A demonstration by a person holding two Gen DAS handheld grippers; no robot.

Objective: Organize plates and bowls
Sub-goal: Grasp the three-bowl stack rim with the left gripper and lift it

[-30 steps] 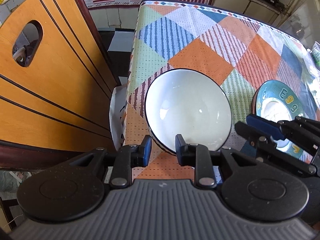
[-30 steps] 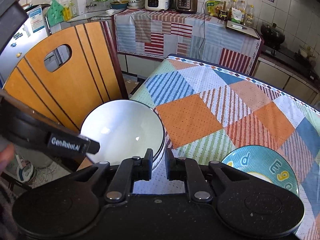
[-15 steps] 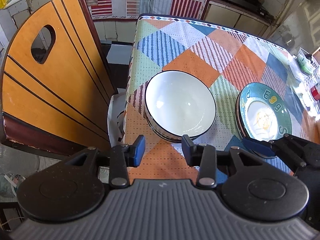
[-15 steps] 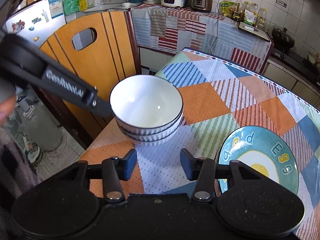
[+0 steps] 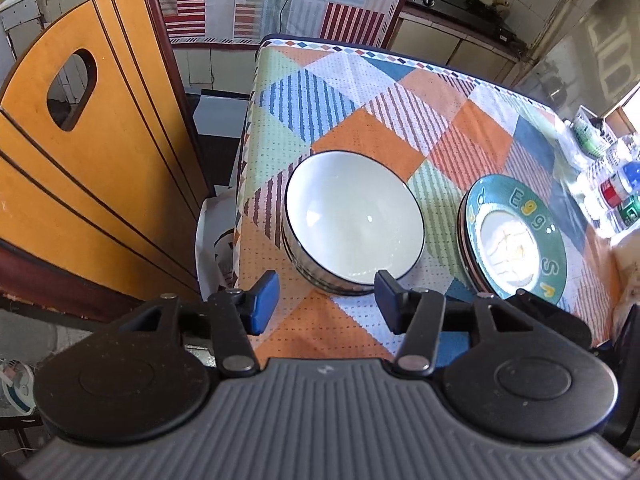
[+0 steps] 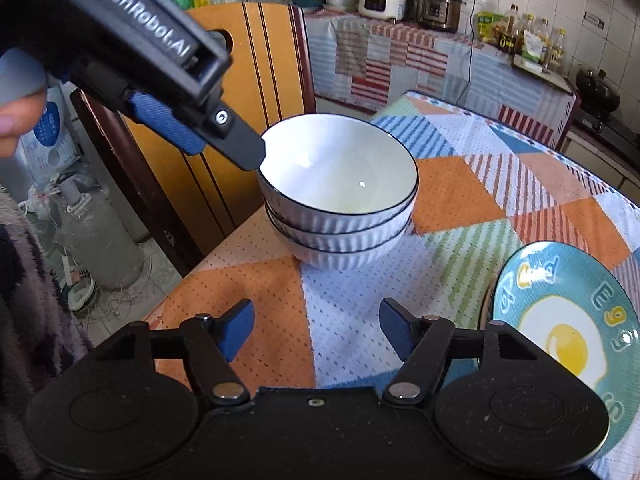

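A stack of three white ribbed bowls with dark rims stands near the table's left edge; it also shows in the right wrist view. A stack of teal "egg" plates lies to its right, also in the right wrist view. My left gripper is open and empty, held above and just short of the bowls. My right gripper is open and empty, short of the bowls. The left gripper's body shows at the upper left of the right wrist view.
A patchwork tablecloth covers the table. A wooden chair back stands close at the left edge. Bottles sit at the far right. A gas cylinder stands on the floor. A counter with cookers is behind.
Both grippers opened wide and drew back and up from the bowl stack. The top bowl now rests on the stack, free of either gripper.
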